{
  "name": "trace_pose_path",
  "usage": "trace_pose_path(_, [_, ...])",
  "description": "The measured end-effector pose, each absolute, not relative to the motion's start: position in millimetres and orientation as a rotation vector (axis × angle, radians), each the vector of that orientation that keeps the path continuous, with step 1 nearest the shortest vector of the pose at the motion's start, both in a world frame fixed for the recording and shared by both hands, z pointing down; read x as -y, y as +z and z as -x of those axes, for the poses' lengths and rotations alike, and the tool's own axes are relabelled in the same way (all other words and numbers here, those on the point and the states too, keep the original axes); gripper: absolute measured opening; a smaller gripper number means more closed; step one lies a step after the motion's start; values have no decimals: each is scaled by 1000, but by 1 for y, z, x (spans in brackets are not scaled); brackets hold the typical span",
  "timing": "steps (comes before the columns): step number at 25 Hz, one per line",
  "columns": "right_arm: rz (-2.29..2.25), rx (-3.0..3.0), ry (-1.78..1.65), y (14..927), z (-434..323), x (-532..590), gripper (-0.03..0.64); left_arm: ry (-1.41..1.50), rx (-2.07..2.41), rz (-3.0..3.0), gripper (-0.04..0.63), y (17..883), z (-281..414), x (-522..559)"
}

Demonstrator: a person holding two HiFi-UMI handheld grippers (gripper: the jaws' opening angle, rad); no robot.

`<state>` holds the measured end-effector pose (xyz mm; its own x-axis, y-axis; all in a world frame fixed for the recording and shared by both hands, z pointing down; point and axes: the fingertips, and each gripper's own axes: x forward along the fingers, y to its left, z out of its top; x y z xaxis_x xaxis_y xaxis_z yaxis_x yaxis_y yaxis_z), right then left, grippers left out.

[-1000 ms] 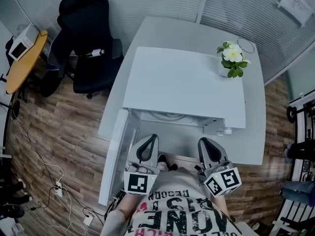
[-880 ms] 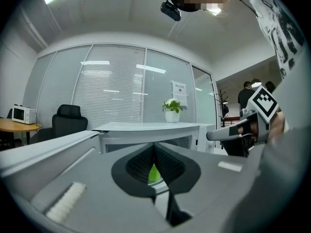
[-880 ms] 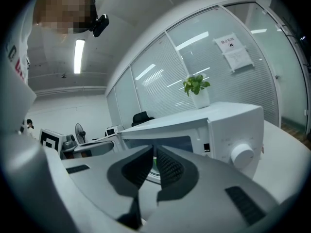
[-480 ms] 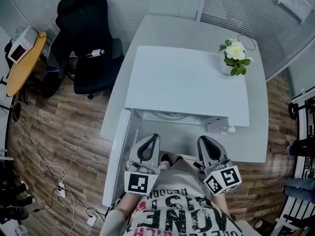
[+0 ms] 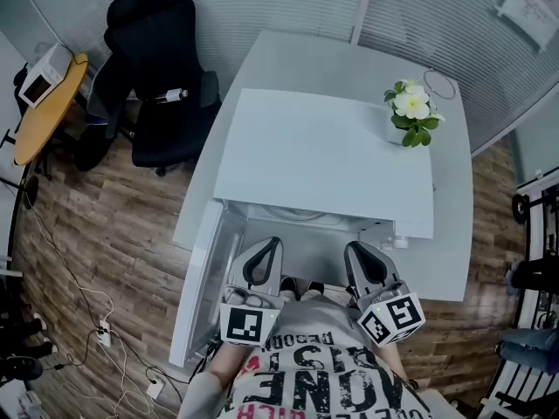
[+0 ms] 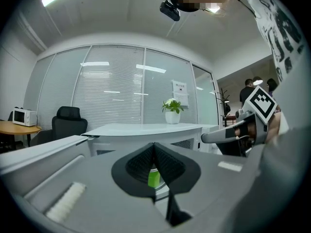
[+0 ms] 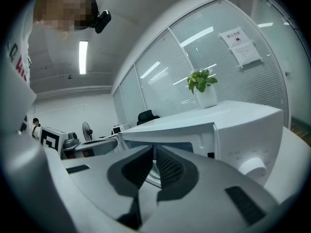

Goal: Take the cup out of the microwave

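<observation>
- left gripper (image 6: 154, 146): jaws pressed flat together, nothing pinched in there
- right gripper (image 7: 154, 147): same deal, tips look closed on each other, empty
- both are parked side by side just short of the open microwave (image 5: 323, 160), with its door (image 5: 199, 278) swung out past the left gripper's left side
- cup (image 6: 153, 177): only a green sliver, dead ahead of the left gripper beyond its tips, inside the microwave, nothing touching it
- potted flower (image 5: 410, 112) is up on the microwave's top, ahead and right of the right gripper
</observation>
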<state>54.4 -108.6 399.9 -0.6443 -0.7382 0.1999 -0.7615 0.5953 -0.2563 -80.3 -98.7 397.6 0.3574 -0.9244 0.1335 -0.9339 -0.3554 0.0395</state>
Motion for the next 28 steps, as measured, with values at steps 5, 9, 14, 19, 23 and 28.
trace_pose_path(5, [-1261,2746,492,399,-64,116,28,135,1732,-2483,12,397,69,107])
trace_pose_path(9, [-1245,2747,502,401,-70,119,28,134,1745,-2474,12,398,65,110])
trace_pose_path(14, [-1235,2757,505,399,-72,119,28,138,1770,-2458,12,396,65,112])
trace_pose_path(19, [-1246,2754,509,400,-78,121,28,159,1777,-2456,12,398,65,111])
trace_pose_path(23, [-1247,2759,511,400,-78,121,28,162,1789,-2450,12,398,66,112])
trace_pose_path(28, [-1243,2763,514,400,-78,120,28,182,1798,-2462,12,397,65,110])
